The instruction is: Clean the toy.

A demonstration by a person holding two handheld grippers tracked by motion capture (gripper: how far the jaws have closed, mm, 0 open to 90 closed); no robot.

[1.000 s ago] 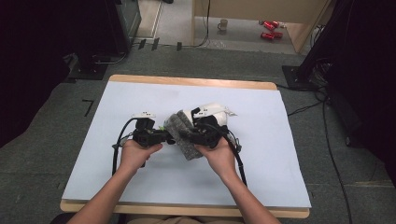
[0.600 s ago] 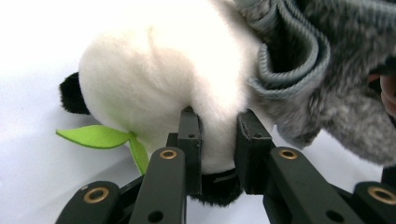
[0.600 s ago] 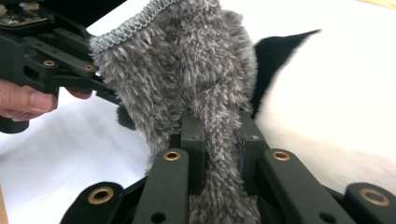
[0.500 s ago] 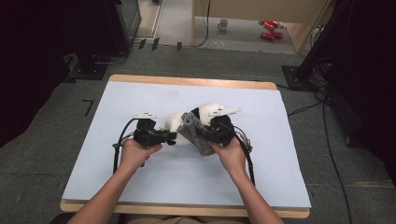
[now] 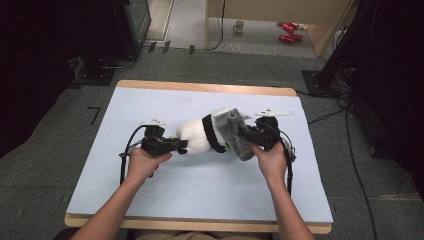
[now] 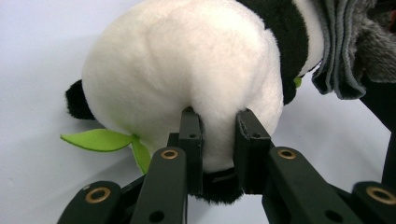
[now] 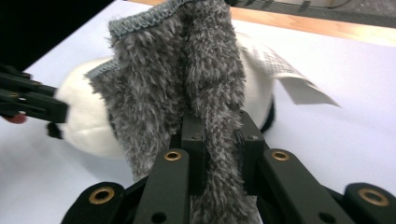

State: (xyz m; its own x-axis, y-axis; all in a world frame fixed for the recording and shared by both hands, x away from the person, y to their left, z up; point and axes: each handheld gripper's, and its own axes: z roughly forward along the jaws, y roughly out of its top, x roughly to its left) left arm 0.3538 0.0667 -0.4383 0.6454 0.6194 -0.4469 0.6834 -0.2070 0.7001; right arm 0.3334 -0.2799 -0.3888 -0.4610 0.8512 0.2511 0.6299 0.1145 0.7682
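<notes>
The left gripper (image 6: pixel 217 140) has its 2 black jaws clamped on a pinch of white fur at the rounded end of the black and white plush panda toy (image 6: pixel 187 79), the fur bulging out between the pads. In the right gripper view, the right gripper (image 7: pixel 219 135) is clamped just as tightly on a fold of the shaggy grey fleece cloth with a stitched grey hem (image 7: pixel 177 79), which stands up from the jaws and drapes against the toy behind it. A bright green felt leaf (image 6: pixel 100 139) sticks out from the panda's underside, just left of the left gripper's jaws, beside a small black limb. A white printed fabric label (image 7: pixel 285 70) juts from the toy on the right side of the cloth. Seen from above, the panda (image 5: pixel 200 135) lies on its side near the middle of the pale blue table mat (image 5: pixel 150 195), with the cloth (image 5: pixel 235 135) against its right end. The left gripper (image 5: pixel 175 145) touches the toy's left end and the right gripper (image 5: pixel 248 134) sits at the cloth's right side, each held in 1 hand. The mat covers a wooden tabletop (image 5: pixel 200 87).
</notes>
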